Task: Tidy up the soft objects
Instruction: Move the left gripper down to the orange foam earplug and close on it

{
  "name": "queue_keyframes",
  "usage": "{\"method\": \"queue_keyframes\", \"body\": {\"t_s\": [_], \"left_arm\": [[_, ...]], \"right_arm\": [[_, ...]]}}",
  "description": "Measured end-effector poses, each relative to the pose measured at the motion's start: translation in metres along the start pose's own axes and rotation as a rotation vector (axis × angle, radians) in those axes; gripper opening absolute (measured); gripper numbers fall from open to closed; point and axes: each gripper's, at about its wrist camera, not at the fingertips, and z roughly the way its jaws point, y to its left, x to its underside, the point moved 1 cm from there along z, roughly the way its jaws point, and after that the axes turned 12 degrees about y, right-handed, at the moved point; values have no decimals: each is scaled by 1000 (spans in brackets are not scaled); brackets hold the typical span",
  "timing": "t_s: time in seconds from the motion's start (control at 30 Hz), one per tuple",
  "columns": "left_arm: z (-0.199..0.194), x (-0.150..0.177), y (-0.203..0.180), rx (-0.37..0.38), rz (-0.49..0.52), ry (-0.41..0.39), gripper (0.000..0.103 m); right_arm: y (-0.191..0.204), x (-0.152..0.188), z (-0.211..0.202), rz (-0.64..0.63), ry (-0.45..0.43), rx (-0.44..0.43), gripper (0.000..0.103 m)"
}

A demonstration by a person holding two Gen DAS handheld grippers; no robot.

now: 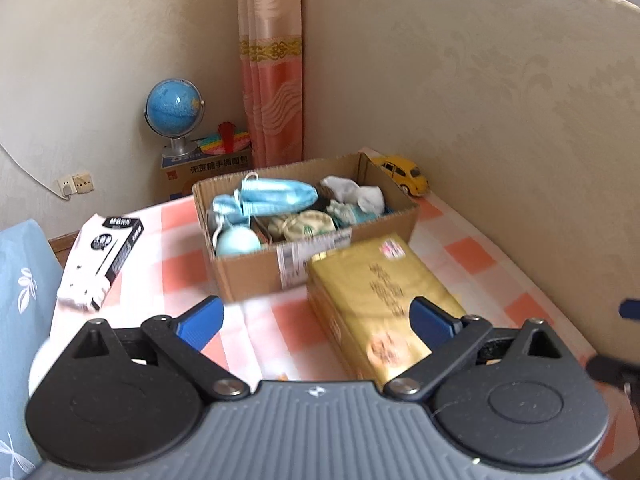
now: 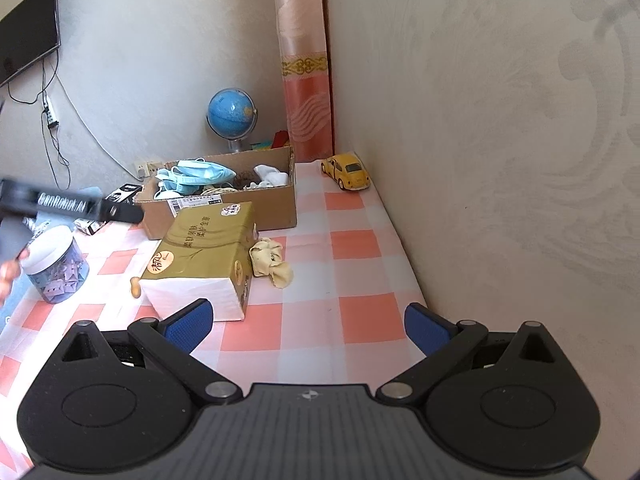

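Observation:
A cardboard box (image 1: 248, 268) (image 2: 276, 204) stands on the checked table and holds blue face masks (image 1: 276, 196) (image 2: 200, 174), white socks (image 1: 354, 192) (image 2: 272, 176) and a cream cloth bundle (image 1: 304, 224). A crumpled yellow cloth (image 2: 272, 262) lies on the table right of a gold tissue pack (image 2: 204, 248) (image 1: 380, 296). My left gripper (image 1: 316, 320) is open and empty, above the tissue pack, in front of the box. My right gripper (image 2: 308, 324) is open and empty, nearer than the yellow cloth. The left gripper's body (image 2: 72, 204) shows in the right wrist view.
A yellow toy car (image 2: 348, 172) (image 1: 404, 174) sits by the wall at the table's far right corner. A black-and-white packet (image 1: 100, 260) lies left of the box. A clear jar (image 2: 56, 268) of small pieces stands at the left. A globe (image 1: 174, 114) stands behind the table.

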Motion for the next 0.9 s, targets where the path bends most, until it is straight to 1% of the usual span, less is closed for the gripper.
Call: {"method": "queue_keyframes", "body": {"t_s": [0.1, 0.2, 0.33, 0.47, 0.53, 0.63, 0.7, 0.77, 0.9], "left_arm": [[2, 18, 2, 29, 1, 27, 99], [5, 35, 3, 36, 16, 50, 99], [14, 52, 6, 47, 33, 94, 99], [22, 67, 13, 71, 10, 99, 99], [26, 70, 16, 75, 12, 103, 99], [30, 72, 15, 60, 44, 106, 99], [32, 72, 16, 72, 67, 104, 99], [34, 71, 15, 76, 83, 110, 99], [38, 65, 15, 106, 128, 101, 99]], "right_arm": [[-2, 2, 3, 1, 10, 2, 103], [-3, 3, 13, -12, 38, 5, 103], [-2, 8, 36, -49, 105, 23, 103], [0, 15, 63, -90, 178, 51, 103], [-1, 17, 73, -90, 204, 56, 103], [-3, 19, 81, -81, 228, 38, 103], [-1, 20, 85, -91, 243, 38, 103], [2, 21, 87, -115, 241, 52, 103], [2, 22, 87, -122, 241, 42, 103]]}}
